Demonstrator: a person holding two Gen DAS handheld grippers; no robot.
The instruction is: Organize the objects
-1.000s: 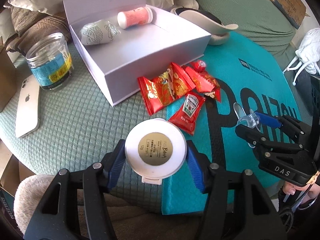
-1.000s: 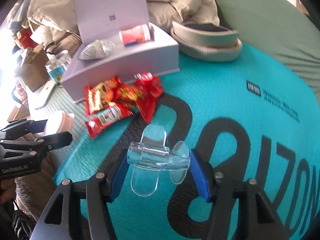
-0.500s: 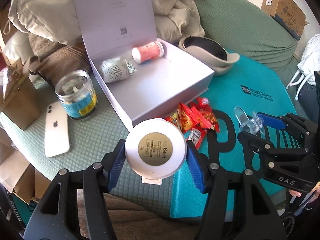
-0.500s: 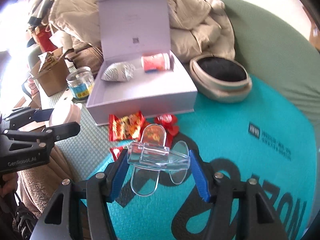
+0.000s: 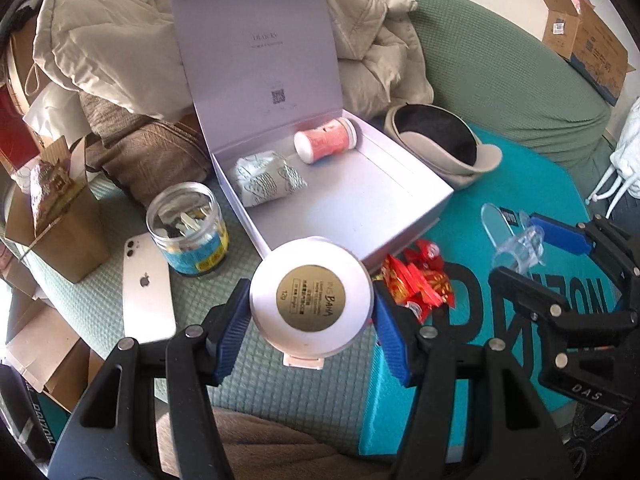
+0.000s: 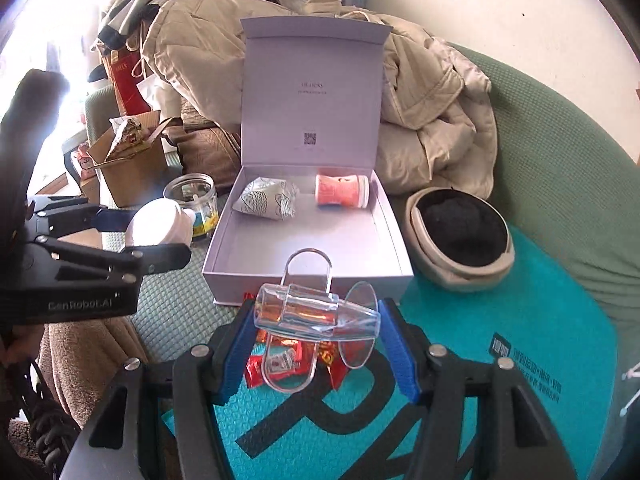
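Left gripper (image 5: 312, 312) clamped on a round white jar (image 5: 311, 305), blue pads pressing both sides, gold label on its face toward the camera; jar is off the surface, near the front corner of the open white box (image 5: 400, 204). Right gripper (image 6: 318, 346) clamped on a clear plastic piece (image 6: 316, 312), lying crosswise between the pads, flat rounded tabs sticking out at 12 and 6 o'clock; also held in the air, just short of the box's front wall. From the left wrist view the right gripper sits at 3 o'clock; from the right wrist view the left gripper sits at 9 o'clock. Box lid stands open at the back. Inside, along the rear wall: a pale patterned pouch (image 5: 268, 182) and an orange tube (image 5: 325, 144) lying on its side, pouch to the left of the tube, not touching. Red snack packets (image 5: 416, 282) piled on the teal mat (image 5: 480, 360) against the box front. Clear jar with a blue label (image 5: 188, 236) at 9 o'clock of the box, white phone (image 5: 146, 292) face down beside it. Beige cap (image 5: 444, 148) at 3 o'clock of the box.
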